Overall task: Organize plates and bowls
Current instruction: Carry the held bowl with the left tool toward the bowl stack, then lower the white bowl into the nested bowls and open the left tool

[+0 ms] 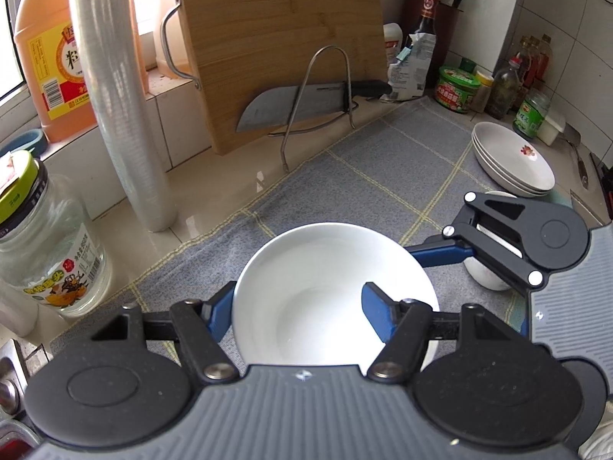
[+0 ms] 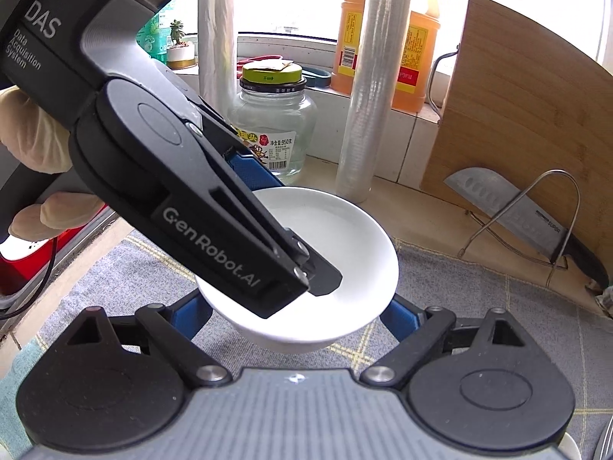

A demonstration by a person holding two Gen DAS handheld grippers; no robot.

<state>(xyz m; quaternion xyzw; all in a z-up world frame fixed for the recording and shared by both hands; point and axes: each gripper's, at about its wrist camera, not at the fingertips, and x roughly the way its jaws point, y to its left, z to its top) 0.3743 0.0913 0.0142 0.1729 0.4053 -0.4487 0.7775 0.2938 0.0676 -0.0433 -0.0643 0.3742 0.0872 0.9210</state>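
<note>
You are carrying the white bowl (image 1: 333,291) above the grey checked mat (image 1: 383,168), and it fills the lower centre of both wrist views; the step looks like moving it toward the other dishes, so keep it level and bring it over slowly. The likely destination is the stack of plates (image 1: 513,161) at the right edge of the left wrist view, or the second small bowl (image 1: 484,274) half hidden behind the right gripper there. Your left gripper (image 1: 299,308) is closed onto the bowl's wall, one blue finger (image 1: 377,308) inside the rim and the other outside. Your right gripper (image 2: 295,316) stands wide, its blue fingers either side of the bowl's underside in the lower centre of its own view; whether they press it or merely flank it I cannot tell. Mind the knife (image 2: 513,207) in its wire rack (image 1: 318,88).
</note>
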